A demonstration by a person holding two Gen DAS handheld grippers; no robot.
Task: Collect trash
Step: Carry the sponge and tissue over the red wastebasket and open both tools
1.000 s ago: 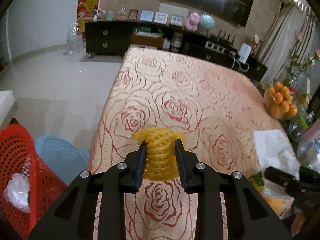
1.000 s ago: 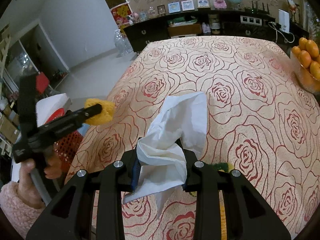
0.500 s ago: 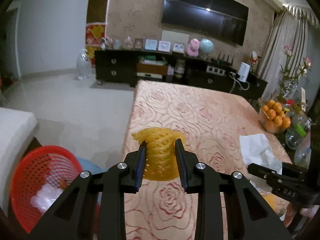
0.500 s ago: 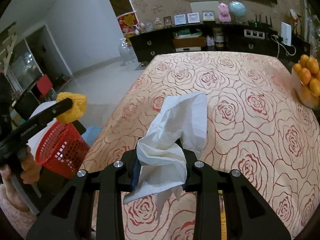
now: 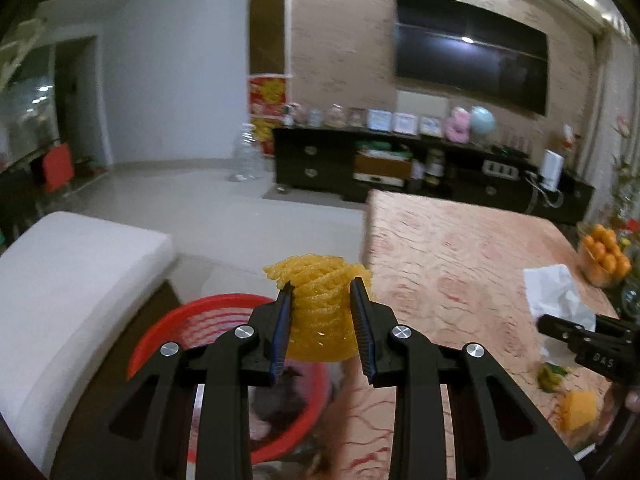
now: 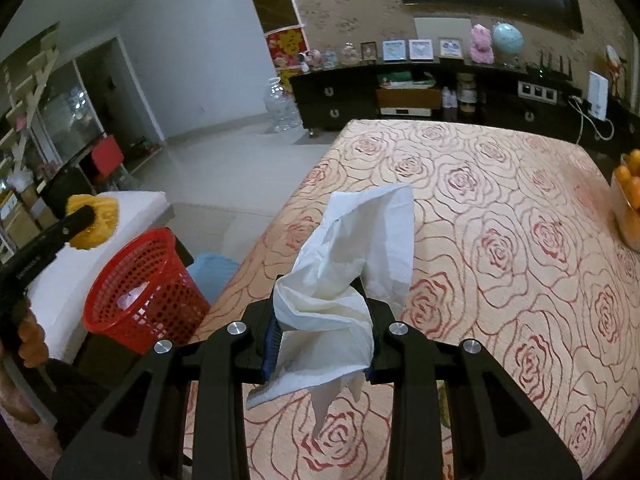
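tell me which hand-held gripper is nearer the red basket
Left. The left hand-held gripper, shut on yellow foam netting, hangs right above the red basket. The right hand-held gripper, holding a tissue, is over the table beside it.

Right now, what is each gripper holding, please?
Left gripper: closed on the yellow foam net.
Right gripper: closed on the white tissue.

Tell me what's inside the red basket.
The red basket holds something pale and crumpled, seen through its mesh; the left wrist view shows dark blurred contents too. The tongs hide the rest.
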